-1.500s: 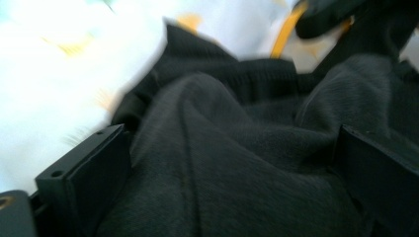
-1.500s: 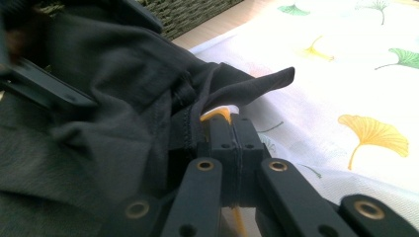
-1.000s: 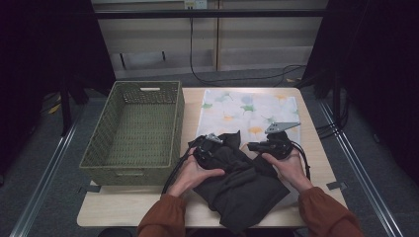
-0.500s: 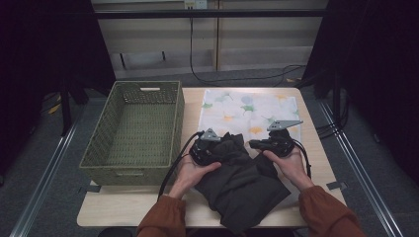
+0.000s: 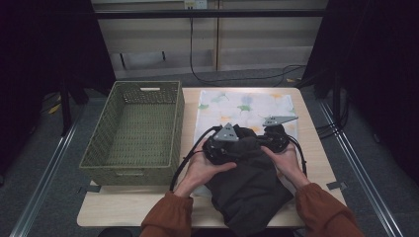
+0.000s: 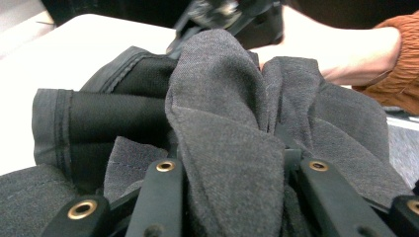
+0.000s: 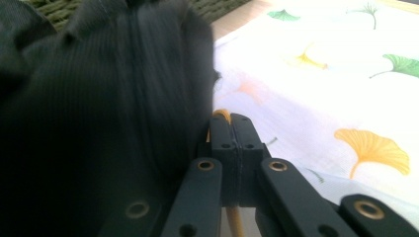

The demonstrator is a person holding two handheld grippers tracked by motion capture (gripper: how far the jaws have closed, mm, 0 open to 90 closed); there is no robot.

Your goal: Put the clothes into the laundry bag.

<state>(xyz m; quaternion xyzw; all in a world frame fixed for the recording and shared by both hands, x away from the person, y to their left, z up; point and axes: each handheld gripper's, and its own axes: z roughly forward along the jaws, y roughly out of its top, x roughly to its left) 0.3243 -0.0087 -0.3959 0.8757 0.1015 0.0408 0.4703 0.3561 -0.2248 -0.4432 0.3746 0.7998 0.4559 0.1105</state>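
Dark grey garment (image 5: 249, 190) lies crumpled on the near half of the wooden table (image 5: 123, 215), its upper part bunched between the two hands and its lower part hanging toward the near table edge. No brand, label or writing can be read on it or anywhere else. Left of it stands the green woven basket (image 5: 132, 129), just beside the pale cloth printed with green and yellow leaves (image 5: 247, 104) that is spread under and beyond the garment.

The left gripper (image 5: 223, 146) sits at the garment's upper left. Its jaws have just been closing, and in the left gripper view (image 6: 232, 168) a thick fold of the grey fabric stands pinched between them, rising above the fingertips. The right gripper (image 5: 274, 139) rests at the garment's upper right edge. In the right gripper view (image 7: 231, 129) its jaws are pressed together, the dark fabric bulging just to their left; whether any cloth is caught between them I cannot tell.
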